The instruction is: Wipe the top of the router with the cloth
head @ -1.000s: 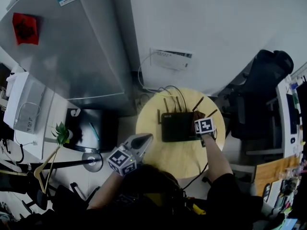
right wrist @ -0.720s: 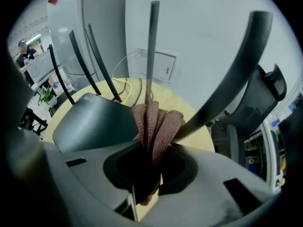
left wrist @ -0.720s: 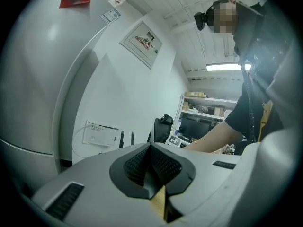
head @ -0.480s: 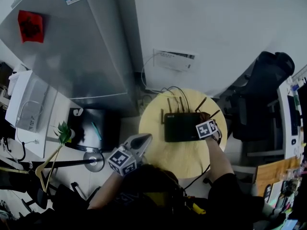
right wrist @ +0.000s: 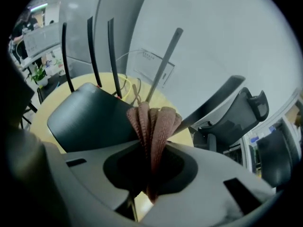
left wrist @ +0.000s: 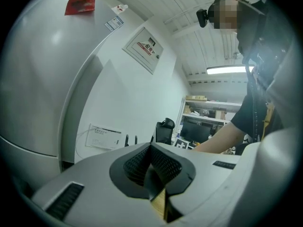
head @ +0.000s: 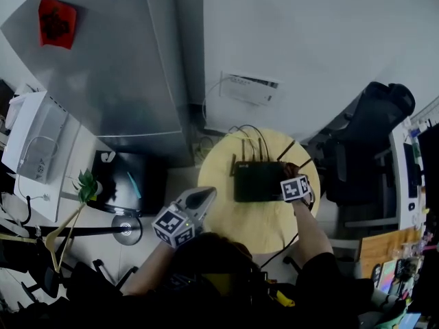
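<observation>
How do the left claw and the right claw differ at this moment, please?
The left claw is shut on nothing, while the right claw is shut on the brown cloth. The left claw hangs by the left edge of the table, apart from the router; the right claw is at the router's right end. Both have their jaws together.
</observation>
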### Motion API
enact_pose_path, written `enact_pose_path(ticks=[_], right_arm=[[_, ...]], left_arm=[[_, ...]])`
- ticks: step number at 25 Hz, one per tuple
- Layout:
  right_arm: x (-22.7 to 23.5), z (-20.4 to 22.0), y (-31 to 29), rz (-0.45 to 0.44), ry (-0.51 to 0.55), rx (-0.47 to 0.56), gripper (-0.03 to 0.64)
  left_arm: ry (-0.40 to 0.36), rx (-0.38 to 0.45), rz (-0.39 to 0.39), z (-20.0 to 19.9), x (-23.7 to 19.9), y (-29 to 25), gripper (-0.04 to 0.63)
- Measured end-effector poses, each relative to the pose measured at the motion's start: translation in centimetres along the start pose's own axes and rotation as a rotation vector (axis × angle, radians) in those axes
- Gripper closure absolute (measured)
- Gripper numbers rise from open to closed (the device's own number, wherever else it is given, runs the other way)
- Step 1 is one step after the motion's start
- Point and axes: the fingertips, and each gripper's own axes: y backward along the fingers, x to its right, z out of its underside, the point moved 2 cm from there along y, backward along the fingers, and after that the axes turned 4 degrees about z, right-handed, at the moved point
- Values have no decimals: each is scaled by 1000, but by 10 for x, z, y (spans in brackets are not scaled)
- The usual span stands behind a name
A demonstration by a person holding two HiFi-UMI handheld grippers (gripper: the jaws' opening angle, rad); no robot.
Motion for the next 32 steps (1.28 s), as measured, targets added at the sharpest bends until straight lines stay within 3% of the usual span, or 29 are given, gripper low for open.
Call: enact_pose_path(ticks=[4, 8, 10, 18, 22, 26, 32], right_arm=[[-16, -16, 12, -160, -85, 115, 551], [-62, -26, 39, -487, -195, 134, 551], [-90, -39, 58, -609, -203, 169, 551], [-177, -54, 90, -818, -79, 137, 551], [-208, -53, 80, -826, -59, 97, 551], [-218, -43, 52, -747, -43, 28, 551], [-204, -34, 31, -649, 28, 21, 551]], left_arm=[[7, 27, 13, -5, 2, 1, 598], [12, 33, 30, -6, 6, -1, 598], [9, 31, 35, -6, 6, 0, 598], [7, 31, -12, -8, -1, 15, 598], [7, 21, -63, -4, -10, 25, 598], [6, 10, -98, -2, -19, 32, 598], [-3, -8, -112, -1, -20, 32, 598]])
